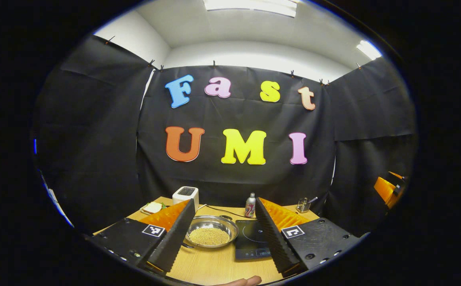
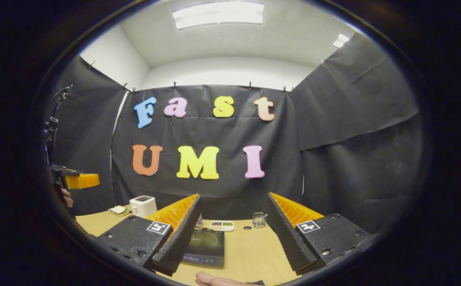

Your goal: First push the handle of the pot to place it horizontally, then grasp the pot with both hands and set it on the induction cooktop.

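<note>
A shallow steel pot [image 1: 210,234] holding yellowish grains sits on the wooden table [image 1: 214,266], just left of the black induction cooktop [image 1: 250,240]. A dark bit of its handle [image 1: 185,245] peeks out beside my left finger; the rest is hidden. My left gripper [image 1: 225,200] is open above the table's near side, with the pot framed between its fingers. My right gripper [image 2: 233,196] is also open and holds nothing; the cooktop [image 2: 206,246] lies low between its fingers. The right gripper [image 1: 387,190] shows far right, the left gripper [image 2: 75,180] far left.
At the back of the table stand a white toaster [image 1: 185,196], a plate with food [image 1: 153,207], a can [image 1: 250,205] and a wire holder [image 1: 303,204]. A small white tray [image 2: 221,225] lies behind the cooktop. A hand [image 1: 242,281] shows at the bottom edge.
</note>
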